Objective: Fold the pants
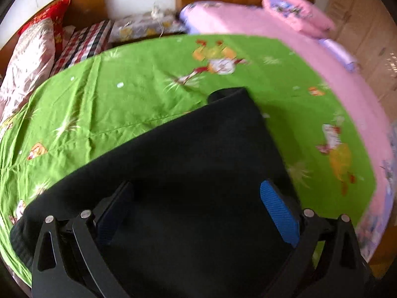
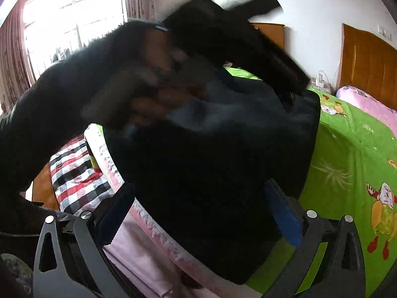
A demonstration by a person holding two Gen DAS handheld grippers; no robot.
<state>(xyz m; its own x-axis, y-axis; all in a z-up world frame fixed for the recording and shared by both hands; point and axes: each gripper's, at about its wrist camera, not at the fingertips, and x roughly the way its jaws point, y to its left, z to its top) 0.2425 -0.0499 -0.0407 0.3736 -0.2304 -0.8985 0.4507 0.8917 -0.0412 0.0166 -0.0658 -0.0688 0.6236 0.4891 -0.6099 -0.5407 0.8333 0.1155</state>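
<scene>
Black pants (image 1: 198,154) lie folded on the green cartoon-print sheet (image 1: 119,104) of the bed, one narrow end reaching toward the pink blanket (image 1: 248,22) at the far side. The left tool (image 1: 196,213) hovers over the near part of the pants with its blue-padded fingers (image 1: 279,213) spread wide — nothing between them. The right tool (image 2: 198,213) is likewise spread apart above the pants, gripping nothing. In the right wrist view a dark sleeve (image 2: 62,94) and blurred hand (image 2: 158,99) cross above the fabric. A checked cloth (image 2: 77,176) lies beside the bed edge.
</scene>
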